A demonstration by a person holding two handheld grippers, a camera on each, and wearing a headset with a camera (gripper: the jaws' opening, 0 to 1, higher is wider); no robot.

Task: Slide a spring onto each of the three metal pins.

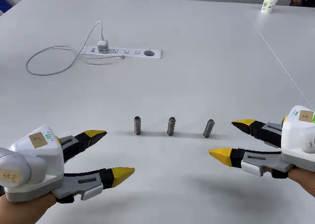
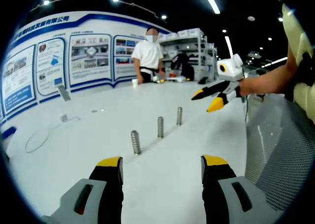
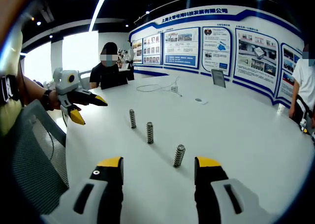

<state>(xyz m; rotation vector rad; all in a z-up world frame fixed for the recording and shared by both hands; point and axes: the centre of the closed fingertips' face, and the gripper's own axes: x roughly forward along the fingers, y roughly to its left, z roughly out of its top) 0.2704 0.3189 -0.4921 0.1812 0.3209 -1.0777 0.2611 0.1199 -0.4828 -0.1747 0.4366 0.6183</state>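
Three springs stand in a row near the middle of the white table [image 1: 197, 61]: the left spring [image 1: 137, 125], the middle spring [image 1: 171, 126] and the right spring [image 1: 208, 128]. Each one stands up by itself, so I think each is already on its pin. The pins are mostly hidden inside the springs. In the right gripper view, the nearest spring has a shiny round top that may be the end of a pin [image 3: 180, 147]. The right spring leans a little, and the other two look straight. So the job looks done, or very nearly done. At most, the leaning one may need a small push to sit all the way down. From the springs, the left gripper [image 1: 115, 152] is at about 8 o'clock, with its jaws spread wide and nothing between them. The right gripper [image 1: 225, 137] is at about 4 o'clock, just beside the right spring but not touching it, and its jaws are spread and empty too. Far off at about 1 o'clock stands a paper cup [image 1: 269, 3]. I cannot tell what is in it. At about 11 o'clock lies a power strip [image 1: 123, 51] with a charger [image 1: 103, 47] plugged in.
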